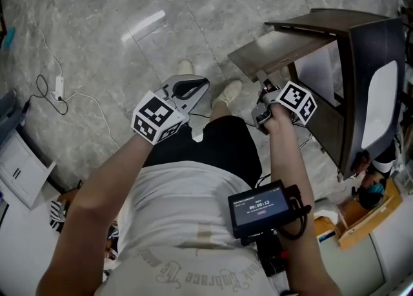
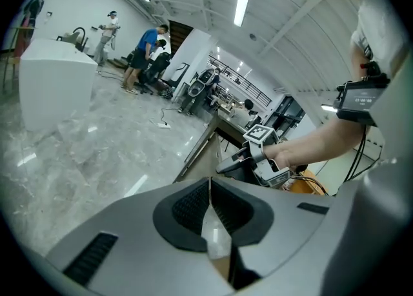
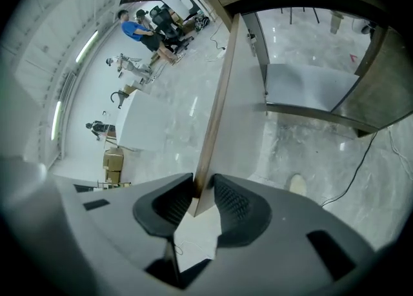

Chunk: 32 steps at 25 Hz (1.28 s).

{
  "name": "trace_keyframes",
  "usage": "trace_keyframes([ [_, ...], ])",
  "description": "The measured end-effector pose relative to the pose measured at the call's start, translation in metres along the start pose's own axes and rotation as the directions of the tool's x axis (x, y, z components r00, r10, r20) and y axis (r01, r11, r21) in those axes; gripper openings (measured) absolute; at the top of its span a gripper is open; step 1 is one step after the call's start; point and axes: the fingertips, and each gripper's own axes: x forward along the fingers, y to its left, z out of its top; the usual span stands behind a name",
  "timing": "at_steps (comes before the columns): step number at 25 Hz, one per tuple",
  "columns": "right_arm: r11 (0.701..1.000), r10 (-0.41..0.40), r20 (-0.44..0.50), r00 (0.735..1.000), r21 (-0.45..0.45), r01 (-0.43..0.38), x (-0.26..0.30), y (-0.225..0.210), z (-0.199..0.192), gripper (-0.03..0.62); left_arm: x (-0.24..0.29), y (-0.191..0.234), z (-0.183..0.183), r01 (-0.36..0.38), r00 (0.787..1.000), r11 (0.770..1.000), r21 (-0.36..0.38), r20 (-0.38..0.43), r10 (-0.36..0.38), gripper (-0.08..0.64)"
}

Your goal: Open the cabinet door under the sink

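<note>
While the cabinet door [image 1: 277, 48] stands swung well out from the dark sink cabinet [image 1: 364, 43], the right gripper [image 1: 266, 91] pinches its free edge low down, with the brown edge and white inner face wedged between the pads [image 3: 233, 203] (the open compartment [image 3: 310, 88] shows just behind the door). The left gripper [image 1: 197, 86] hangs apart from the door over the grey marble floor [image 1: 97, 30], near the person's shoe [image 1: 227, 91], its jaws pressed together on nothing.

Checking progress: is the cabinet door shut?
No, the door stands swung out, its edge between the right gripper's fingers.
</note>
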Motion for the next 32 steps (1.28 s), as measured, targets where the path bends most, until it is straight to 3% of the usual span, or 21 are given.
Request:
trace_keyframes([
  [7,0.998,0.047,0.031,0.998,0.045,-0.048,0.028,0.038,0.018,0.118,-0.026,-0.001,0.007,-0.031,0.999,0.999,0.010,0.013,0.031,0.018],
  [11,0.997,0.045,0.063,0.997,0.053,-0.048,0.017,0.069,0.007,0.123,-0.063,-0.015,0.009,-0.030,0.999,0.999,0.025,0.031,0.029,0.018],
  [21,0.999,0.024,0.105,0.994,-0.036,-0.020,0.028,0.058,0.021,0.144,-0.078,-0.010,0.023,-0.062,0.997,0.997,0.055,0.052,0.059,0.018],
  [27,0.977,0.180,0.196,0.964,0.076,-0.198,0.008,0.073,0.019,0.149,-0.103,-0.011,0.030,-0.056,0.998,0.995,0.086,0.046,0.052,0.018],
  [32,0.967,0.252,0.222,0.942,-0.024,-0.253,-0.037,0.081,0.021,0.149,-0.106,-0.017,0.036,-0.030,0.999,0.995,0.092,0.040,0.026,0.018],
])
